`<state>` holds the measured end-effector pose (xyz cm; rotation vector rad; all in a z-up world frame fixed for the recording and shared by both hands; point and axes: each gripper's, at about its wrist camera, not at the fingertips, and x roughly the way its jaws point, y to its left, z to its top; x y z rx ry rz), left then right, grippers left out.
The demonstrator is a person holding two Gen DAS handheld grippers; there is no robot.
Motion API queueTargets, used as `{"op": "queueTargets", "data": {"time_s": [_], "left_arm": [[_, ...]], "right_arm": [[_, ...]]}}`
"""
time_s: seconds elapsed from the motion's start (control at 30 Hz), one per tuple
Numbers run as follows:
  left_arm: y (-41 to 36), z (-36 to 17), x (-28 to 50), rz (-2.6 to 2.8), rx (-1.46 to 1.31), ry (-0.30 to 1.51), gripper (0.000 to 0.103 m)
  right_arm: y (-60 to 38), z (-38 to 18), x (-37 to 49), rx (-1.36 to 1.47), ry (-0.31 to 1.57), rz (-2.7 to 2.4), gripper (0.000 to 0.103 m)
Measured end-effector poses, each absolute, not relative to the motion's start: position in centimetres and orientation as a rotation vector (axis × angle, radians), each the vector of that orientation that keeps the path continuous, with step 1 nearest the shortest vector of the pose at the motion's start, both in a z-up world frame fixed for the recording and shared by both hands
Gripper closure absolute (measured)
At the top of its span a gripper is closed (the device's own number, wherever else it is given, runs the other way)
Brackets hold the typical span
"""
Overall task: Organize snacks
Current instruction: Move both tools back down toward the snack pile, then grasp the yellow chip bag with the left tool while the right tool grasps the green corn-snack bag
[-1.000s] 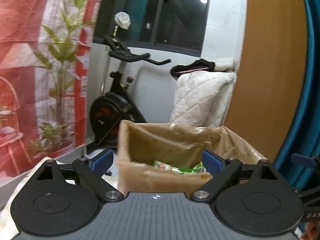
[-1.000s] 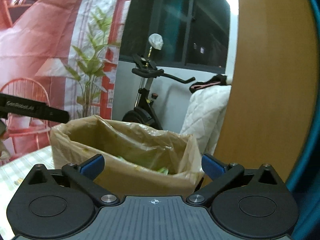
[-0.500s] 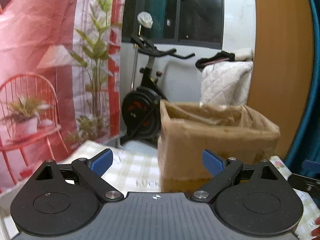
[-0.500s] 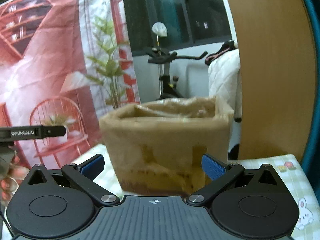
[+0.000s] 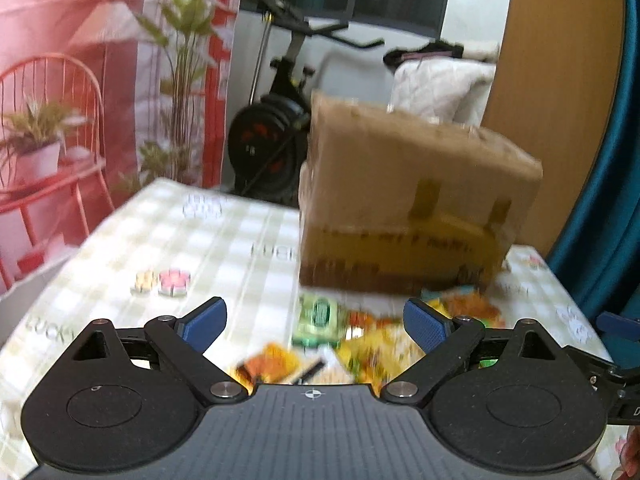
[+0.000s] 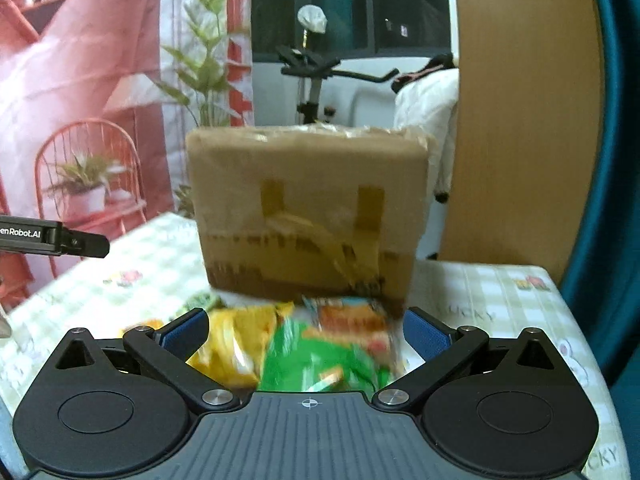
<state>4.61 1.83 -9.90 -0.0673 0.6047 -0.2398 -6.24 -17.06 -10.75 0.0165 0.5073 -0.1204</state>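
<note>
A brown cardboard box (image 5: 416, 208) stands on the checked tablecloth; it also shows in the right wrist view (image 6: 308, 208). Several snack packets lie in front of it: a green one (image 5: 318, 322), yellow and orange ones (image 5: 376, 344). In the right wrist view a green packet (image 6: 324, 360), a yellow packet (image 6: 236, 344) and an orange packet (image 6: 352, 322) lie between the fingers. My left gripper (image 5: 316, 326) is open and empty above the packets. My right gripper (image 6: 306, 332) is open and empty just above the packets. Both views are blurred.
The table (image 5: 168, 240) has a checked cloth with small flower prints (image 5: 174, 282). An exercise bike (image 5: 280, 120), a red printed curtain (image 5: 80, 40), a wooden panel (image 5: 560, 60) and a teal curtain (image 5: 624, 160) stand beyond. The left gripper's body (image 6: 52, 236) shows at the right wrist view's left edge.
Both grippers have pulled back from over the box and dropped toward the table; the box now stands farther off and the snack packets have come into view. Both stayed open.
</note>
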Motion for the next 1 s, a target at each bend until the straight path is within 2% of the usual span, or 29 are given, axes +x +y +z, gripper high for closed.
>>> {"op": "queueTargets", "data": {"time_s": [0.4, 0.8, 0.87, 1.0], "left_arm": [[1.6, -11.7, 3.7, -0.263, -0.060, 0.640, 0.011], [1.4, -12.3, 3.9, -0.272, -0.049, 0.662, 0.011], [1.4, -12.5, 4.1, -0.279, -0.046, 0.663, 0.011], [0.8, -12.9, 4.4, -0.312, -0.009, 0.659, 0.011]], "right_arm": [[-16.6, -12.4, -5.9, -0.061, 0.576, -0.142, 0.005], [-15.2, -16.4, 0.6, -0.289, 0.805, -0.087, 0.006], [-15.5, -16.9, 1.5, -0.296, 0.832, -0.102, 0.018], [-16.5, -16.7, 1.5, -0.242, 0.824, -0.086, 0.030]]}}
